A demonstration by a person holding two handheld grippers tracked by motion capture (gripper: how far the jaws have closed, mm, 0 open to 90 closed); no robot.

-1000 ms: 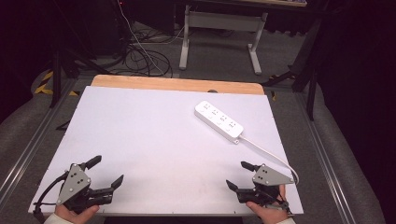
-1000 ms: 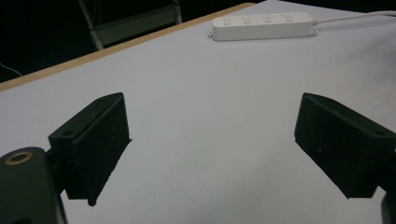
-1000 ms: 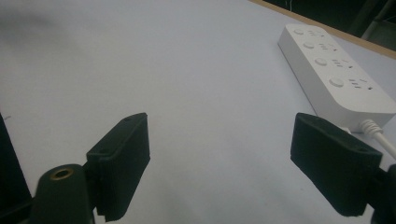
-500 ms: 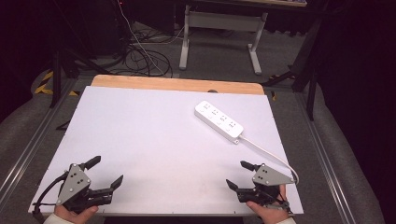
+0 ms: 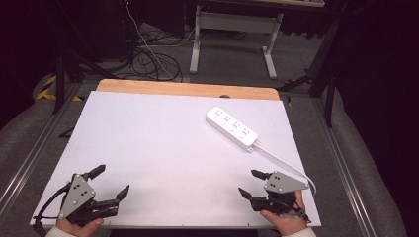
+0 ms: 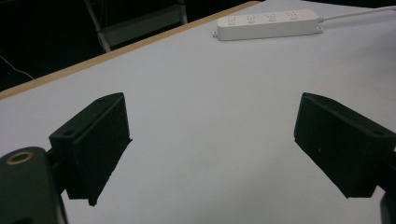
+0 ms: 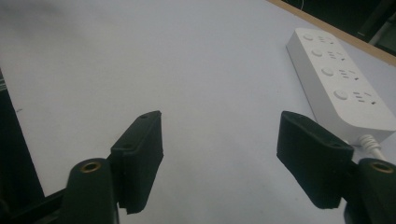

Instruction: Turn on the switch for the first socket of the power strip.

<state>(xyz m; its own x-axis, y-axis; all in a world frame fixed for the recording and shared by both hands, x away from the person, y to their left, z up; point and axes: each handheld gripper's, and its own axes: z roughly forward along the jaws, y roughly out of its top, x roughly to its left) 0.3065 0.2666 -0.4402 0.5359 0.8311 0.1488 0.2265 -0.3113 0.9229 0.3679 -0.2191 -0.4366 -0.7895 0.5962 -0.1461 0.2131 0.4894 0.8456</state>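
A white power strip point(image 5: 231, 128) with several sockets lies flat at the far right of the white tabletop point(image 5: 158, 143). Its white cable point(image 5: 284, 160) runs toward the near right corner. In the left gripper view, the power strip point(image 6: 268, 24) lies far ahead. My left gripper point(image 5: 113, 179) rests at the near left edge, jaws wide open on nothing point(image 6: 212, 126). My right gripper point(image 5: 247, 181) sits at the near right, open, with bare table between its pads point(image 7: 218, 130); its jaws have just been closing a little. The power strip point(image 7: 338, 79) is ahead and right of it.
A wooden strip point(image 5: 188, 89) edges the table's far side. Metal rails point(image 5: 34, 148) run along both sides. Beyond the table, a grey desk frame point(image 5: 232, 29) and loose cables point(image 5: 148, 59) lie on the dark floor.
The right gripper's jaws stand slightly closer together than before. Both hands have stayed where they were, and the power strip has not moved.
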